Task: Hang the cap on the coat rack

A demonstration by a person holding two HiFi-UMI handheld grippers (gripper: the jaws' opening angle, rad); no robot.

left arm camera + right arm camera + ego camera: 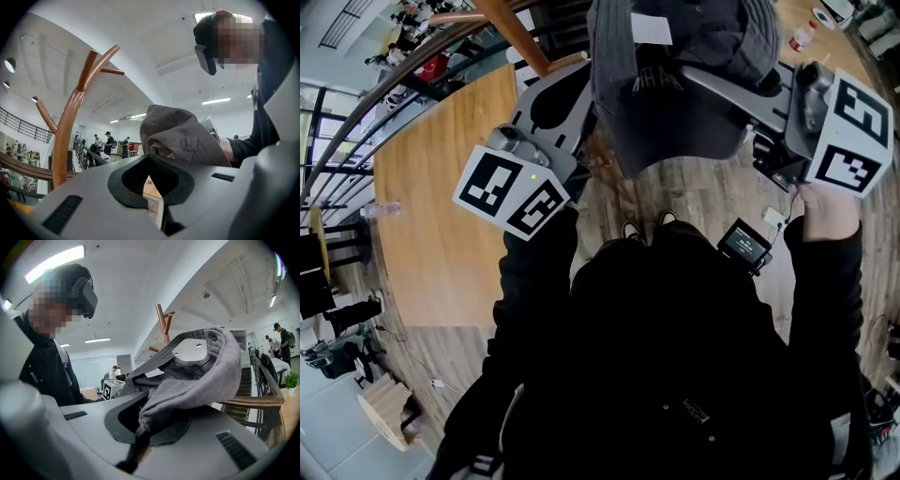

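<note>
The right gripper [140, 423] is clamped shut on the cap's [197, 380] gray rim. The left gripper [153, 157] seems to nip the opposite edge, though the contact is partly hidden. Hold the cap spread, raise it over a peg of the coat rack [70, 117], then lower. Below is a wooden floor [703, 197], in an open hall with a railing [262, 401].

Grey plank floor [703, 202], a large wooden table [441, 216], white ceiling [140, 37] with strip lights [216, 101].
</note>
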